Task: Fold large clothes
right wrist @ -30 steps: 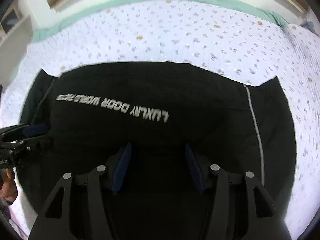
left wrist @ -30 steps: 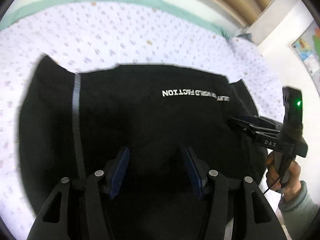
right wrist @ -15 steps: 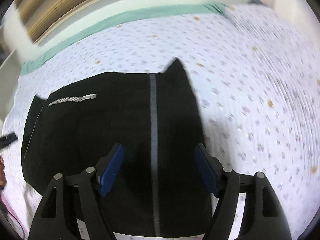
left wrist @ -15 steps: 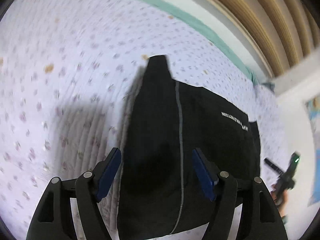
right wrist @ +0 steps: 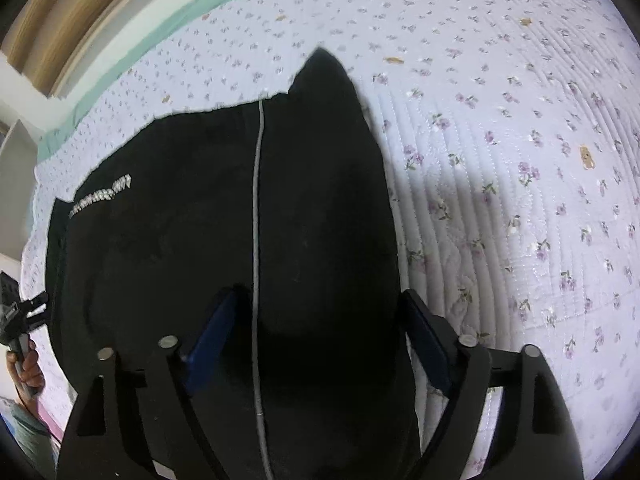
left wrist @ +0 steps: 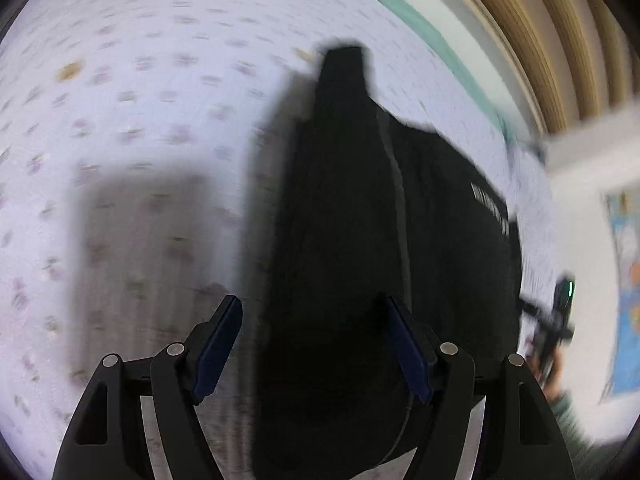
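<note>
A large black garment (left wrist: 360, 240) with a thin grey stripe and white lettering lies spread on a floral quilt (left wrist: 140, 100). It also fills the right wrist view (right wrist: 260, 220). My left gripper (left wrist: 316, 344) is open and empty, hovering over the garment's left end near its edge. My right gripper (right wrist: 316, 336) is open and empty over the garment's right end, straddling the grey stripe (right wrist: 256, 200). Each gripper shows small at the far side in the other's view, the right gripper (left wrist: 548, 320) and the left gripper (right wrist: 20, 316).
The quilt (right wrist: 500, 160) extends well beyond both ends of the garment. A green border and a wooden headboard (left wrist: 540, 40) run along the far side. A white wall with a poster (left wrist: 624, 280) is at the right.
Both grippers have swung outward from the garment's middle to its two ends, the left one leftward and the right one rightward. Both stay open. The garment has not moved.
</note>
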Available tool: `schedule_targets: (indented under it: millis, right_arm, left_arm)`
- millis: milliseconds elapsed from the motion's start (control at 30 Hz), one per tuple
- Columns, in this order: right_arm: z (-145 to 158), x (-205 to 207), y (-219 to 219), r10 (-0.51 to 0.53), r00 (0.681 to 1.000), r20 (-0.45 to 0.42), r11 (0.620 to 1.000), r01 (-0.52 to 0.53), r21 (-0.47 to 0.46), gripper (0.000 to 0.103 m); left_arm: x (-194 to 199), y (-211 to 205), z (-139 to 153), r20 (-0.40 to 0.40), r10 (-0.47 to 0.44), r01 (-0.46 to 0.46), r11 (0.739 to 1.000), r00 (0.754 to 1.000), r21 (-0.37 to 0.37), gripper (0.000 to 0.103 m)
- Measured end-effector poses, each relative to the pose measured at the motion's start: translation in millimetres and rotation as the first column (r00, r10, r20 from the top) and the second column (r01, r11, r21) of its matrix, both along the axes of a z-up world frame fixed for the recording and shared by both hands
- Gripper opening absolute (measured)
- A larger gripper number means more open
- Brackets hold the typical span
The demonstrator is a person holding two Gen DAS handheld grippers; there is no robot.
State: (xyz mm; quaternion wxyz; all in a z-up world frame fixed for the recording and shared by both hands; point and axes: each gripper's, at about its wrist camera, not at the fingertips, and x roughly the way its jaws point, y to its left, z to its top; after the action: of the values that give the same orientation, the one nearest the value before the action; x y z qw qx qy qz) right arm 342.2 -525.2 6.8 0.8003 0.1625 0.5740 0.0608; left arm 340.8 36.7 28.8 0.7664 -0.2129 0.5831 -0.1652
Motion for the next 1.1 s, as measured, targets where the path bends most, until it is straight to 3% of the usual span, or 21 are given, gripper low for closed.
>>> schedule_targets:
  millis: [100, 233, 433, 633, 667, 767, 900, 1000, 1067, 1100]
  right_arm:
    - [-9, 4, -1, -0.002, 0.999, -0.032, 0.999, 0.003, 0.049, 0.095]
    - [-7, 5, 3, 0.075, 0.997, -0.032, 0.989, -0.07, 0.132, 0.095]
    - [-23, 23, 29, 0.187, 0.982, -0.042, 0.971, -0.178, 0.158, 0.101]
    - [-39, 50, 30, 0.124, 0.992, -0.023, 0.959, -0.114, 0.259, 0.103]
    - [-37, 50, 29, 0.131, 0.991, -0.021, 0.958, -0.121, 0.261, 0.103]
    - [-24, 40, 26, 0.205, 0.979, -0.007, 0.952, -0.198, 0.232, 0.093]
    - [-15, 33, 18, 0.252, 0.968, 0.013, 0.942, -0.248, 0.228, 0.078]
    - [-24, 40, 15, 0.264, 0.964, 0.009, 0.934, -0.258, 0.247, 0.078]
    - [-32, 49, 19, 0.27, 0.963, 0.008, 0.924, -0.262, 0.277, 0.082]
    - [-36, 55, 19, 0.268, 0.963, 0.003, 0.917, -0.256, 0.307, 0.084]
  left_arm:
    - [4, -12, -14, -0.026, -0.006, 0.007, 1.0, 1.0, 0.014, 0.074]
    - [10, 7, -31, -0.099, 0.034, -0.052, 0.983, 0.994, -0.177, 0.074]
    - [22, 5, -41, -0.128, -0.024, -0.005, 0.975, 0.991, -0.223, 0.075]
    - [36, 3, -63, -0.157, -0.018, -0.036, 0.941, 0.987, -0.336, 0.08]
    - [35, 4, -60, -0.147, -0.022, -0.031, 0.935, 0.989, -0.354, 0.08]
    - [26, 11, -50, -0.089, -0.052, 0.003, 0.878, 0.995, -0.479, 0.08]
    - [27, 21, -64, -0.129, -0.041, -0.037, 0.835, 0.991, -0.549, 0.08]
    - [37, 2, -74, -0.155, -0.037, -0.051, 0.846, 0.987, -0.53, 0.081]
    - [43, -13, -72, -0.153, -0.067, -0.015, 0.878, 0.986, -0.479, 0.083]
    - [47, -26, -70, -0.15, -0.096, 0.024, 0.906, 0.984, -0.422, 0.083]
